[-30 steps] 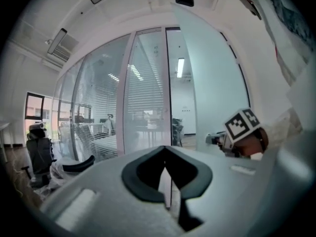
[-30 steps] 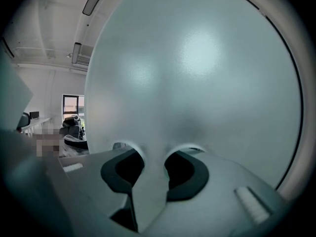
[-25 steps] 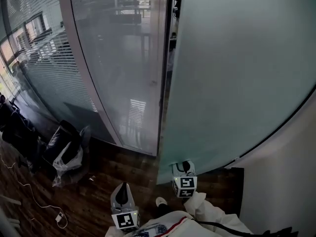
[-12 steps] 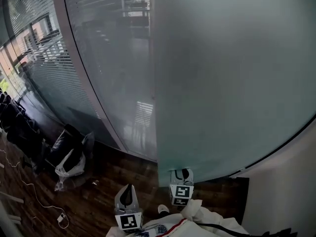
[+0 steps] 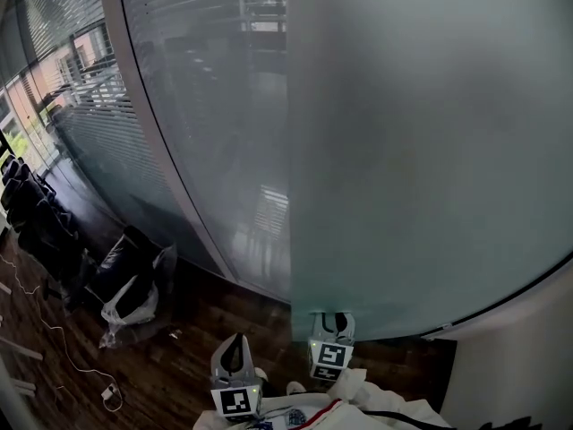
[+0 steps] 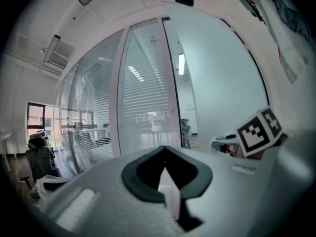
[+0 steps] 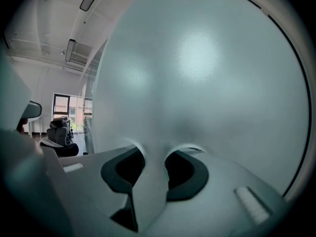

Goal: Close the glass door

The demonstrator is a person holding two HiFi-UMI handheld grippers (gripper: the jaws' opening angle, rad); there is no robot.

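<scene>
Where the head view looks steeply down, the tall frosted pale-green glass door point(image 5: 421, 150) fills the right half of the picture, and its straight left edge meets the clear glass wall panel with horizontal white blinds point(image 5: 206, 124) behind it. At the door's foot the right gripper point(image 5: 332, 319) points up at the bottom corner with its jaws on either side of the glass. Just to its left the left gripper point(image 5: 235, 340) hangs over the dark wooden floor point(image 5: 206, 316), apart from the door. Further left a crumpled translucent white plastic bag point(image 5: 125, 307) sits on the floor against a black office chair point(image 5: 121, 258). The bag's mouth gapes dark, and what is in it cannot be made out. In the left gripper view, the left gripper point(image 6: 164, 149) has its jaws brought together at the tips with nothing between them. Beyond it stand the blind-covered panel point(image 6: 143, 93) and the pale door point(image 6: 217, 88), with the right gripper's marker cube point(image 6: 259, 131) low at the right. In the right gripper view, the right gripper point(image 7: 153, 157) is closed partway onto the door point(image 7: 207, 73), whose frosted edge runs down between the two dark pads and touches both.
</scene>
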